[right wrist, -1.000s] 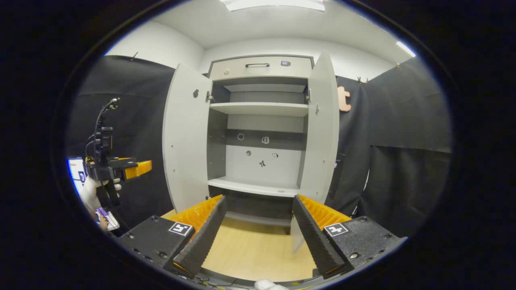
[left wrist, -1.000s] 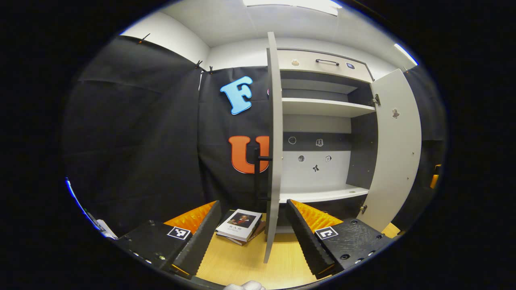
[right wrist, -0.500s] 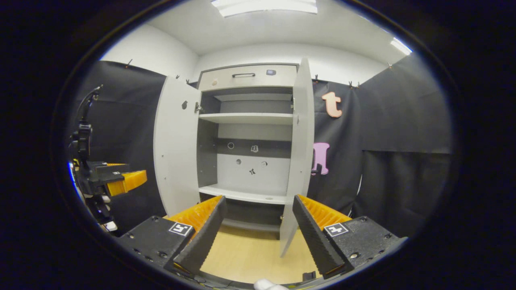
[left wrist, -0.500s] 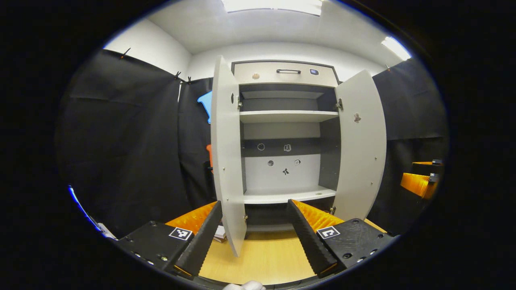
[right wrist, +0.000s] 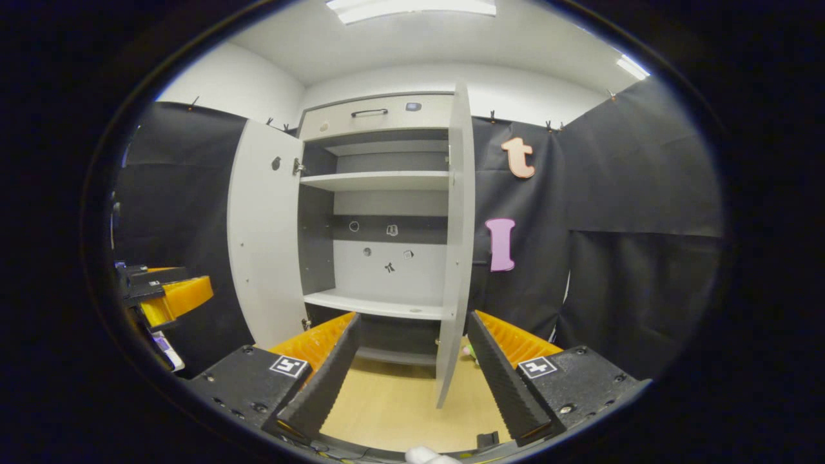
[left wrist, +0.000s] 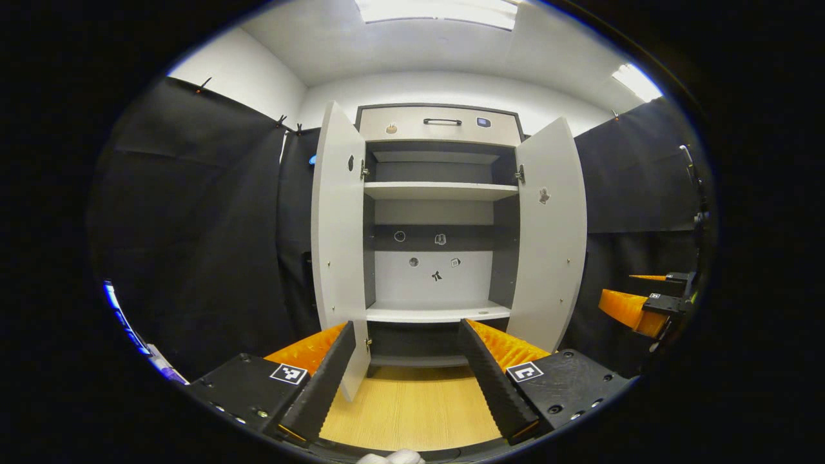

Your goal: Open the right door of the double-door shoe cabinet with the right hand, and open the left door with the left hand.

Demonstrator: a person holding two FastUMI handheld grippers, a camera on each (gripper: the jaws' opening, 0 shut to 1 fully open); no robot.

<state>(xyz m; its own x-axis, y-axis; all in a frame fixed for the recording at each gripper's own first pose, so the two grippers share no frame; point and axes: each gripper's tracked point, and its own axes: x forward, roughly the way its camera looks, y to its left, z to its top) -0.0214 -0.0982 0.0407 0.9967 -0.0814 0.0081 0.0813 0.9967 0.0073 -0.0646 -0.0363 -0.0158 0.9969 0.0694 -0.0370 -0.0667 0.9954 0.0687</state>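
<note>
Facing the shoe cabinet (left wrist: pixel 440 212) with left door (left wrist: pixel 337 238) and right door (left wrist: pixel 550 238) both swung open; left gripper (left wrist: pixel 407 377) and right gripper (right wrist: pixel 412 377) spread wide, holding nothing; seemingly complete

Wooden floor (left wrist: pixel 412 412) carries the cabinet (left wrist: pixel 438 122) – small items, perhaps, beside it

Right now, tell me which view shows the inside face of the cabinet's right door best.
The left gripper view: the right door stands swung open there with its broad inner face turned to the camera. In the right gripper view the same right door appears nearly edge-on, a narrow strip, so its inner face is barely seen.
</note>
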